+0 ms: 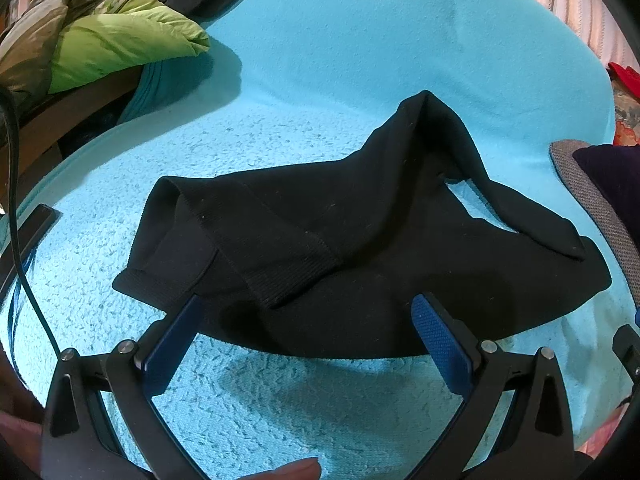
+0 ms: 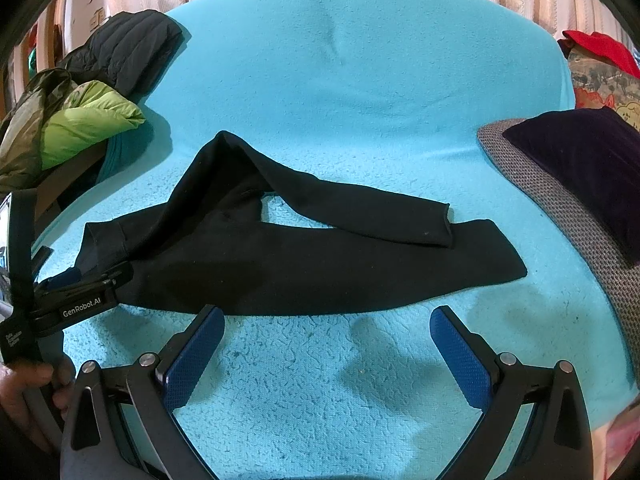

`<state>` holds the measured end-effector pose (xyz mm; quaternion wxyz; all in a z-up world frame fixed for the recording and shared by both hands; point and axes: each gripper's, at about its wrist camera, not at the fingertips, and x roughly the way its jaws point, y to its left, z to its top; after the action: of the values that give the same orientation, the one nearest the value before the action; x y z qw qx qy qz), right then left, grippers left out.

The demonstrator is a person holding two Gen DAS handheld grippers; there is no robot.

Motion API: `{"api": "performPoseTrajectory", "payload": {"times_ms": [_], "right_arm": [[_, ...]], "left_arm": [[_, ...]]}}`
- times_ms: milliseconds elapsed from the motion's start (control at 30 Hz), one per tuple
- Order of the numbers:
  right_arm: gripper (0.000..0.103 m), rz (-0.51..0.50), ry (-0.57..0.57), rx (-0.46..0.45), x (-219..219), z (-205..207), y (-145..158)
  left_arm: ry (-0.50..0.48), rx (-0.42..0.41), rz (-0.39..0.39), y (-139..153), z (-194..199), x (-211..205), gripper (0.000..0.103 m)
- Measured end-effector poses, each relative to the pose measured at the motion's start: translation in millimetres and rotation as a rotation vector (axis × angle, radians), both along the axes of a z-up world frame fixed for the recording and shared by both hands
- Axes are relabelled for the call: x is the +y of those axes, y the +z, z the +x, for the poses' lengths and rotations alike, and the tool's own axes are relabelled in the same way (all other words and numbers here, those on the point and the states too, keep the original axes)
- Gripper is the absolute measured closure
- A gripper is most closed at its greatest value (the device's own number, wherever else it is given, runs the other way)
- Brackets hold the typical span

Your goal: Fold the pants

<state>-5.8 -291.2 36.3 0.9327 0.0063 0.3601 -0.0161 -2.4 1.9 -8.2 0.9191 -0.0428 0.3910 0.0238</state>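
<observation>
We find the pants [image 2: 280, 256] lying crosswise on the blanket [image 2: 360, 80], one leg draped loosely over the other, so the legs likely need aligning first. We hold the left gripper [image 1: 308, 320] low at the waistband end, jaws spread wide, gripping nothing. We hold the right gripper [image 2: 326, 334] just short of the near edge, likewise wide and empty.

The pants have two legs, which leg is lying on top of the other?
The far leg: its rolled cuff end lies slanted across the near leg, which lies flat on the blue blanket and reaches farther right.
</observation>
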Motion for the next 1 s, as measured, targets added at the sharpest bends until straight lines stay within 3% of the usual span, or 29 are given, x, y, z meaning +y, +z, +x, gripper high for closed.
{"api": "performPoseTrajectory", "payload": {"times_ms": [1000], "right_arm": [[0.0,-0.009,0.003,0.006,1.9,0.4,-1.4]], "left_arm": [[0.004,0.008,0.006,-0.8,-0.1,3.9,0.0]]}}
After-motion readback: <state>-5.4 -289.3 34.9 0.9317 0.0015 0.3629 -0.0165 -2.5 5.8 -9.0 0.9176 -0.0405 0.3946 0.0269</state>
